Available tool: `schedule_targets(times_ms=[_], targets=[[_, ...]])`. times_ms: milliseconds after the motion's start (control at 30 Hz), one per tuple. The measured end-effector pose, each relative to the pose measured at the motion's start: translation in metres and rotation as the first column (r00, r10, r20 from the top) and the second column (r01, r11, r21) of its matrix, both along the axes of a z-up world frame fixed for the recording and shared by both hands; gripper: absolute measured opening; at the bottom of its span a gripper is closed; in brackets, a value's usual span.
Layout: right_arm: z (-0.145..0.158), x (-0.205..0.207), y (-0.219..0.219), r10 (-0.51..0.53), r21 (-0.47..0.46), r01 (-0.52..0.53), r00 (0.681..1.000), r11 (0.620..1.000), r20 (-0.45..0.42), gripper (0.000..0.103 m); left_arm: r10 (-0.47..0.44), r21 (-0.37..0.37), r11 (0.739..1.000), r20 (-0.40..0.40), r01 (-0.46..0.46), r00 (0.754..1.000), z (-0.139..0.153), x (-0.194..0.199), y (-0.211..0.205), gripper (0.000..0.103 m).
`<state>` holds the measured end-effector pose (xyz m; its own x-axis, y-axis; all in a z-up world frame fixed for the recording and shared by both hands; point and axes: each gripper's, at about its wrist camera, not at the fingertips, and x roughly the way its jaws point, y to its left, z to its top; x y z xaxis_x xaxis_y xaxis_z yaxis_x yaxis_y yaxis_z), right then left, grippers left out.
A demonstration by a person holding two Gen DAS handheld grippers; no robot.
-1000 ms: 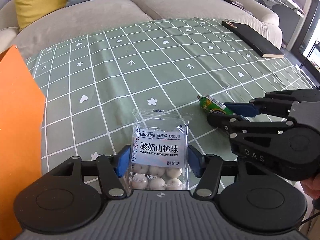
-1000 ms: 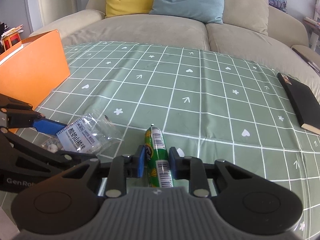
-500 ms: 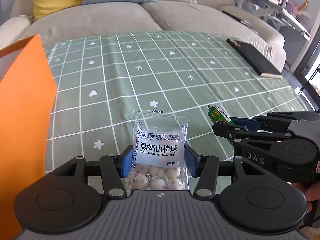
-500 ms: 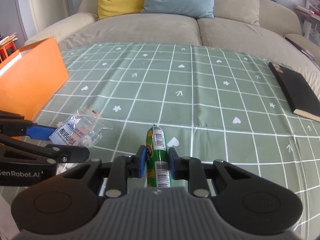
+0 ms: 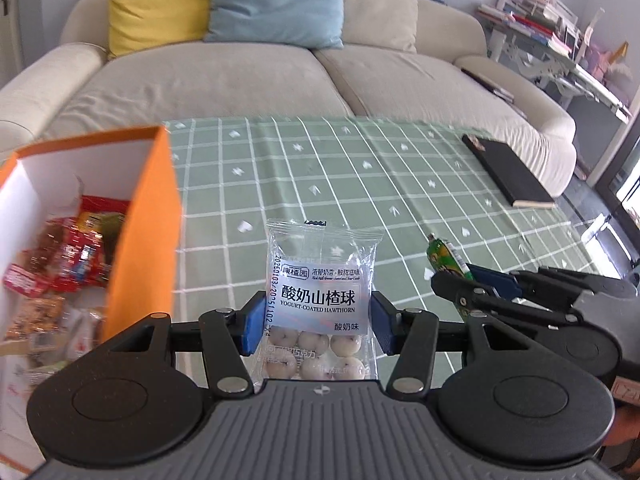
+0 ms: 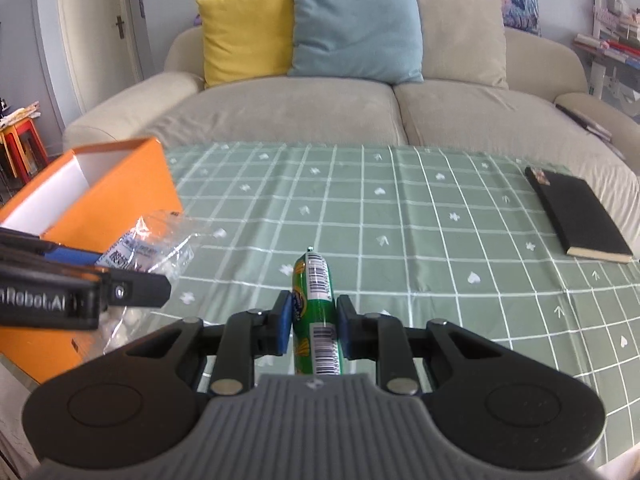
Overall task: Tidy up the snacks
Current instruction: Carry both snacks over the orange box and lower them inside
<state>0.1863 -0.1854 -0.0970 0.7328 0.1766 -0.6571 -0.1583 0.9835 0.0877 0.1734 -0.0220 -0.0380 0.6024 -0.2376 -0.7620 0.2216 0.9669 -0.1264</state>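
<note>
Orange box (image 5: 140, 232): left side cut by frame edge; snack packets inside blurred, labels unreadable. Hawthorn-ball bag (image 5: 320, 300): lower end hidden behind gripper body. Green sausage stick (image 6: 316, 312): base hidden likewise. Black book (image 6: 576, 216): cover print too small to read

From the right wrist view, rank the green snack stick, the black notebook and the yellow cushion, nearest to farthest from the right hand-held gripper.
1. Green snack stick: clamped between the fingers of the right hand-held gripper, at centre.
2. Black notebook: on the green tablecloth, far right.
3. Yellow cushion: on the sofa back beyond the table, up and left.
</note>
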Motion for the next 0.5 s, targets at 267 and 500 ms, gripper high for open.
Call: schedule_targets(times_ms=[267,500], targets=[[0.048,-0.009,0.047,0.079,0.009,-0.080,0.991,0.997,0.105,0.020,0.085,-0.021,0.996,0.068,-0.084,0.994,0.026,-0.014,0.047,0.061],[0.075,-0.002,0.109,0.214,-0.046,-0.209,0.964,0.977,0.157,0.020,0.219,-0.030,0.976,0.080,-0.218,0.972,0.032,-0.012,0.103,0.061]])
